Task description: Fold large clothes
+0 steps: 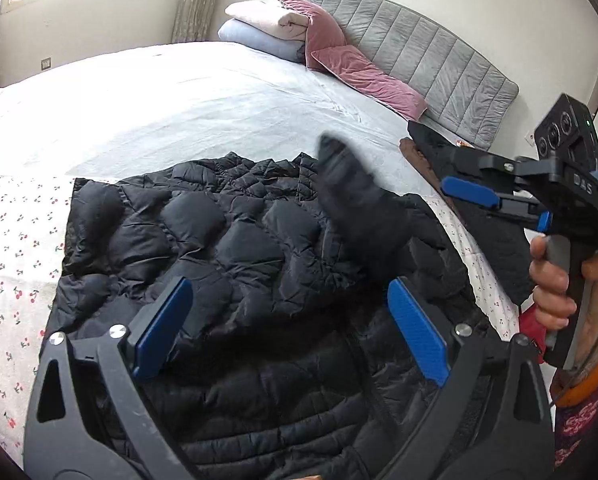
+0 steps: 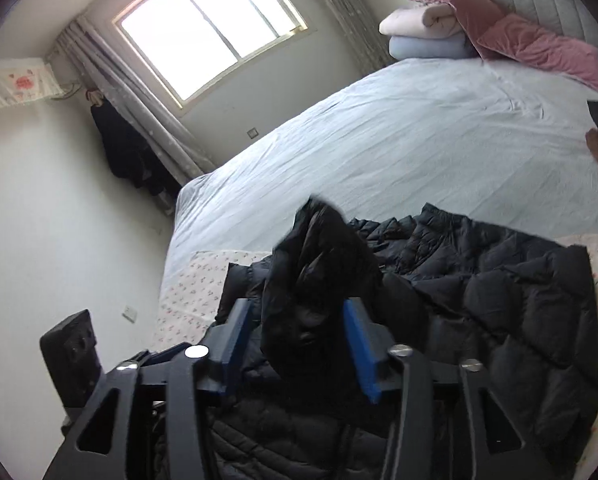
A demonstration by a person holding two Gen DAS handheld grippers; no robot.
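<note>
The black quilted jacket (image 1: 203,240) lies spread on the bed (image 1: 227,96), directly ahead of and beneath both tools, its lower half over a cherry-print sheet (image 1: 15,240). The right hand-held gripper (image 2: 299,332) pinches a bunched part of the jacket, probably a sleeve (image 2: 319,264), and holds it raised above the body of the garment; the blue pads (image 2: 359,344) sit either side of the fabric with the cloth filling the gap between them. In the left wrist view that lifted part reads as a blurred dark shape just beyond the fingertips. The left hand-held gripper (image 1: 291,328) hovers over the near half of the jacket with its fingers spread wide and nothing between them.

As a judgement, the fold is at an early stage: the jacket looks laid out roughly flat (though puffy and wrinkled), and one sleeve seems on its way across the torso. Left to do, it seems: laying that sleeve down, bringing in the other side, and doubling the body over. Folded bedding (image 1: 267,28) and pink cushions (image 1: 359,72) sit well beyond, by the headboard (image 1: 427,40).
</note>
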